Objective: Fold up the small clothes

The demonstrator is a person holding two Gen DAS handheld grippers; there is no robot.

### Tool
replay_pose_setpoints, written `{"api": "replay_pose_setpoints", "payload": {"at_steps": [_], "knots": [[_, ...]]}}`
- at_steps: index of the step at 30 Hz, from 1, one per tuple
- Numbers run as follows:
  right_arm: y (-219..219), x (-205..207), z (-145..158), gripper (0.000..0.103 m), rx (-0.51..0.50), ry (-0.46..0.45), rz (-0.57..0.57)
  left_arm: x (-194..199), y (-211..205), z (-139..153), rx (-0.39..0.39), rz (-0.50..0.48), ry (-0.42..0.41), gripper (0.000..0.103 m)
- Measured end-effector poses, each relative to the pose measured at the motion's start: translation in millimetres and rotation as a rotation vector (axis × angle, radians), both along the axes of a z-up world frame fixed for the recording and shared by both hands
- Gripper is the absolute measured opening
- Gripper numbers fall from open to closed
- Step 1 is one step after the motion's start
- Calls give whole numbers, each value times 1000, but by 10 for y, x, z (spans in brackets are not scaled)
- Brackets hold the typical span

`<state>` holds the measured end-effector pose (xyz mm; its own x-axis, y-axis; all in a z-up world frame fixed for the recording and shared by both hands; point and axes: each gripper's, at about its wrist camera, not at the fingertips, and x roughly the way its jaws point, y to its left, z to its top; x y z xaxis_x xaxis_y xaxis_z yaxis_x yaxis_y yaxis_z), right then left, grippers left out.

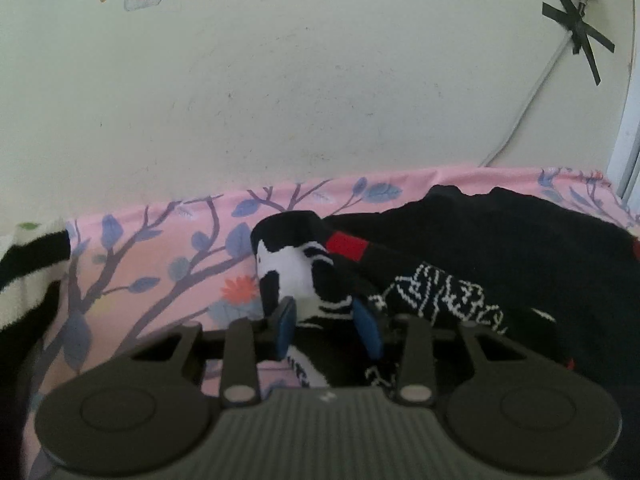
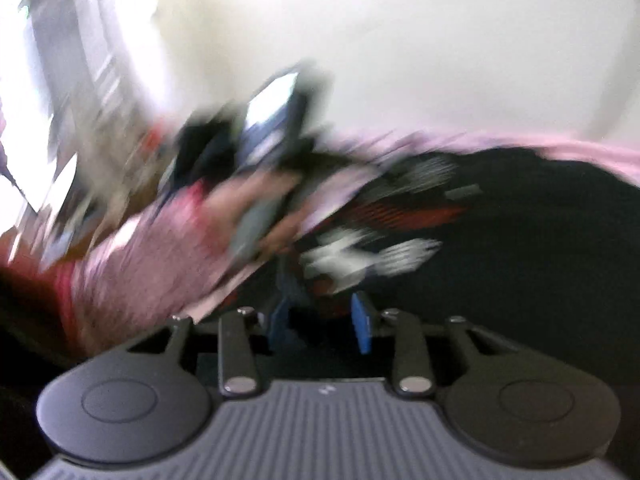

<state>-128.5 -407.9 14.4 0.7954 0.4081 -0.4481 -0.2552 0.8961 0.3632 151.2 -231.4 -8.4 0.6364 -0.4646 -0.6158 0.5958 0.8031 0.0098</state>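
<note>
Centrally, my left gripper point(image 1: 326, 326) stands part-open astride a black-and-white patterned knit sock point(image 1: 292, 268) on the pink floral bedsheet point(image 1: 160, 248); its long axis runs straight ahead. My right gripper point(image 2: 320, 320), blurred, shows parted pads, apparently empty.

Left wrist view is soft but readable, evenly lit, dim near the jaws. Right wrist view is badly smeared ahead of the jaws, blown-out glare upper left, curved edges.
</note>
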Motion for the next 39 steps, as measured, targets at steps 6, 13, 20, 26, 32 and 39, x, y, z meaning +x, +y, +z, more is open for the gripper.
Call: {"api": "replay_pose_setpoints", "payload": {"at_steps": [6,13,20,26,32,39], "knots": [[-1439,-1036,-33,32,250,-34,-818,-6,235,114,-155,2,13,35],[-2243,-1955,-475,43,562,-4,-1246,-19,417,258,-358,-39,72,38],[-2522,-1753,-613,42,613,-33,-1290,-48,284,159,-304,-70,59,41],[-2809,-1480,-576,14,533,-14,-1295,4,350,150,-319,-47,79,43],[-2528,-1074,263,3,354,-225,-1091,1,385,204,-353,-55,87,43],[-1148,-81,1171,6,105,-386,-464,42,477,266,-461,-111,151,46]]}}
